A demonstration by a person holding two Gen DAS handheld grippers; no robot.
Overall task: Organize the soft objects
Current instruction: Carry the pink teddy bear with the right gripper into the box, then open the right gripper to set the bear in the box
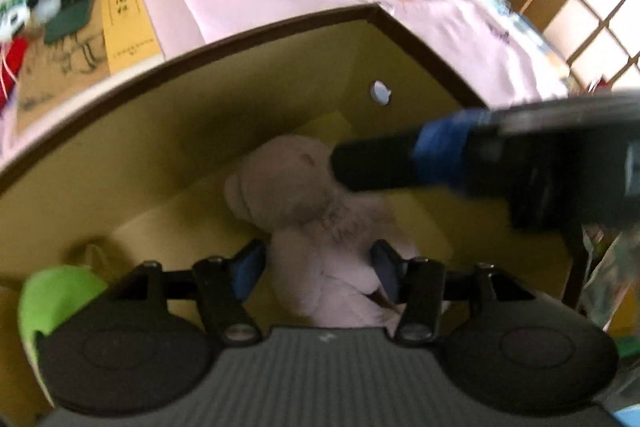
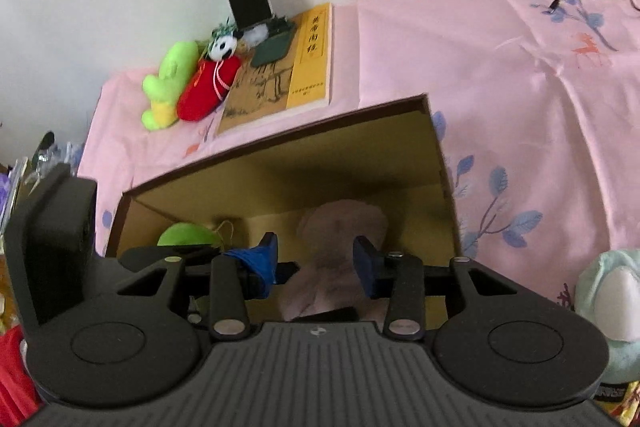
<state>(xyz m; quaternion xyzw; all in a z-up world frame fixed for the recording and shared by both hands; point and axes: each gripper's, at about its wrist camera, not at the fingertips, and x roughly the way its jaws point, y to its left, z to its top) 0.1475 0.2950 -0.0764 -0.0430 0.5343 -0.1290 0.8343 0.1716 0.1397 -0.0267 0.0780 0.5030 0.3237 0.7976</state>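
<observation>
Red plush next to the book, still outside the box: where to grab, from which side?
Judging from the right wrist view, grip the red plush across its narrow middle, coming from above. It lies flat on the pink cloth, long axis slanting toward the panda head. The green plush crowds one flank and the book the other, so fingers need care.

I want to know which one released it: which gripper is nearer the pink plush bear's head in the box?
Right. The right gripper frames the pink plush bear at its head, one finger reaching its face; the left gripper straddles its lower body, pads apart.
</observation>
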